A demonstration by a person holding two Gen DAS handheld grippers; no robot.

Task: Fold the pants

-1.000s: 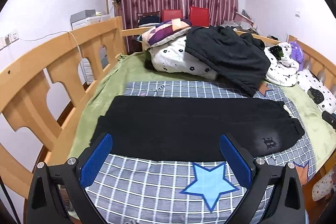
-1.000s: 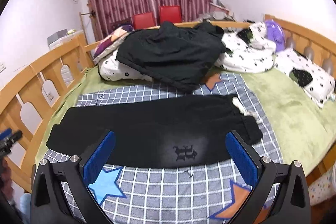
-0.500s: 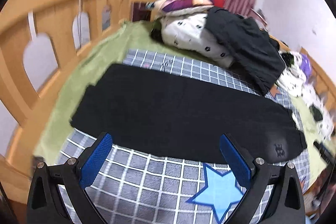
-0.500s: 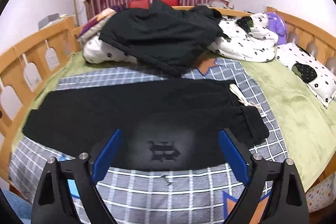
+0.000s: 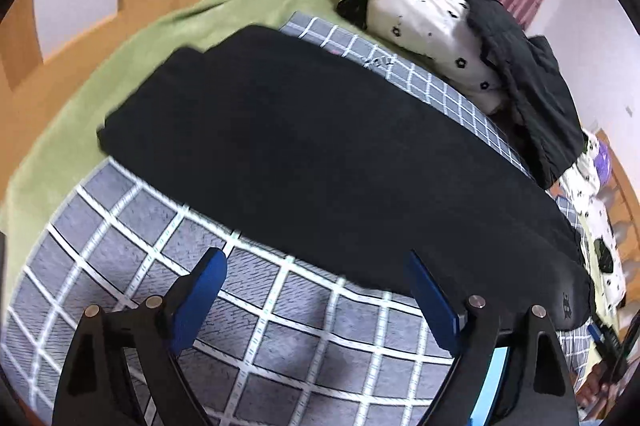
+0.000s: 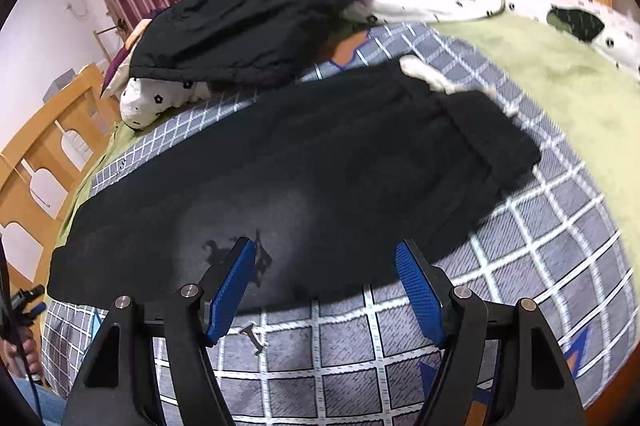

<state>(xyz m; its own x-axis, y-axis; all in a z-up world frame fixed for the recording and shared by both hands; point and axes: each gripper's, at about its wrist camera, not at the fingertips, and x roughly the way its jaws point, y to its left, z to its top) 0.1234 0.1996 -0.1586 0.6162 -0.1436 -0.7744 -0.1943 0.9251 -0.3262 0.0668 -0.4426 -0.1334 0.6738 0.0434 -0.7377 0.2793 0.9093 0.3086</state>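
On the checked blanket (image 5: pixel 280 310) lie black pants (image 5: pixel 320 162), beside wooden rails (image 6: pixel 36 150).

Left gripper (image 5: pixel 316 278) and right gripper (image 6: pixel 325 272): black angular frames with triangular cut-outs and round silver screws; each finger (image 6: pixel 230 292) carries a blue, finely textured rectangular pad.

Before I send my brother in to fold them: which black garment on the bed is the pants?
On the bed, find the gray checked blanket. The pants lie flat and stretched out across it, with a small dark emblem near the front edge. The other black garment is crumpled on the pillows behind.
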